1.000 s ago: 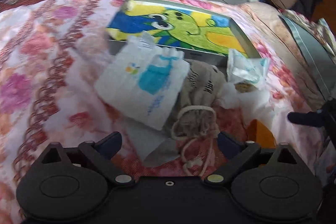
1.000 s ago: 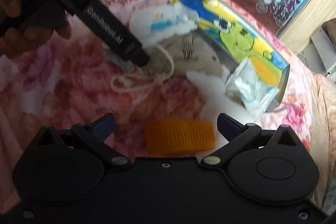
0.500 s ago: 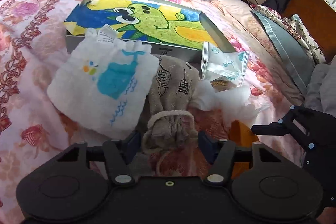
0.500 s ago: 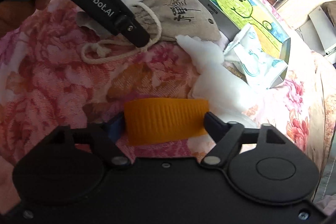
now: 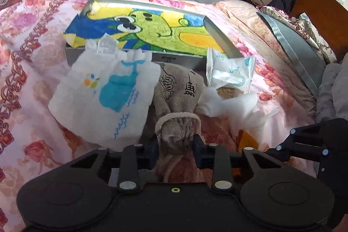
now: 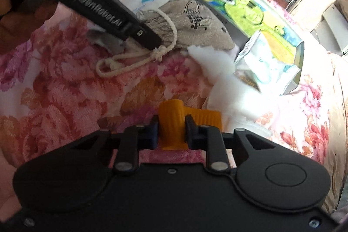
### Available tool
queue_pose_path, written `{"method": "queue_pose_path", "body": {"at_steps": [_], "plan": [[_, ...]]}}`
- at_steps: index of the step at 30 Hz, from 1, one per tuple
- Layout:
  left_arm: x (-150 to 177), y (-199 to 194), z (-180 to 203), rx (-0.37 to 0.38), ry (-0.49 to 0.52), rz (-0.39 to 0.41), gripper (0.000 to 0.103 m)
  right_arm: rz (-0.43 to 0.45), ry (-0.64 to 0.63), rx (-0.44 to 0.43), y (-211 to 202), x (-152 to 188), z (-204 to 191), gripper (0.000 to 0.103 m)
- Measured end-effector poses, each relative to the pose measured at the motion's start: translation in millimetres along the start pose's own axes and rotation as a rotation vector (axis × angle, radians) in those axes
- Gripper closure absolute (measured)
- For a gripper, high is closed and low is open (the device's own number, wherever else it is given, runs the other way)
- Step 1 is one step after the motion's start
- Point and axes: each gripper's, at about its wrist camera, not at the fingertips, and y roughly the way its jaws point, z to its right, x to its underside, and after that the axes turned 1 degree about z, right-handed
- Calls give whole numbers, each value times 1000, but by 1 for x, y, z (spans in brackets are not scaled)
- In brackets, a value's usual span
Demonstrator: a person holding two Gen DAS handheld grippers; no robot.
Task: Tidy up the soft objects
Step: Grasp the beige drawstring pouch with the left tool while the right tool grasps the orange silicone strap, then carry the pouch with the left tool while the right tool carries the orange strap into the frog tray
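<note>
— Judging by what lies on the bed, you are only at the start. Your left gripper (image 5: 175,146) has just been closing and now pinches the gathered neck of the burlap drawstring pouch (image 5: 178,88). Your right gripper (image 6: 170,131) has also just been closing and squeezes the orange ribbed band (image 6: 184,116) into a fold between its jaws.

— So nothing is in the tray (image 5: 214,28) yet?

— Nothing that I can see. Its bottom shows only the green cartoon-creature drawing (image 5: 150,29), bare. The white diaper (image 5: 106,92) with the blue whale print lies just in front of the tray's near wall, partly overlapping the pouch. The wrapped packet (image 5: 230,73) leans near the tray's right corner, and the white wadding (image 5: 228,105) sits between the packet and the band. All five soft things are on the flowered bedspread (image 5: 28,71); I take the tray to be where they belong.

— Any writing you can read?

— "GenRobot.AI" in white along the left gripper's finger in the right wrist view. The pouch carries black ink characters I cannot make out, and the diaper's small tag is too fine to read.
</note>
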Motion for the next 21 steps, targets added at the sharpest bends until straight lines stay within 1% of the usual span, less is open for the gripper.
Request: {"method": "queue_pose_path", "body": {"at_steps": [5,7,12,17,21], "plan": [[-2,-18,15,-27,69,65,71,86,-8,64,-13,0,4,91],[-3,-29,22,-42,86,104,72,119,-6,90,-18,2,6,91],[-7,-55,35,-75,117,213,71,250,-38,176,-34,0,8,91],[-12,-73,39,-102,106,315,71,403,-132,279,-50,1,-6,91],[-17,-79,35,-112,68,352,71,483,-256,376,-54,1,-24,91]]}}
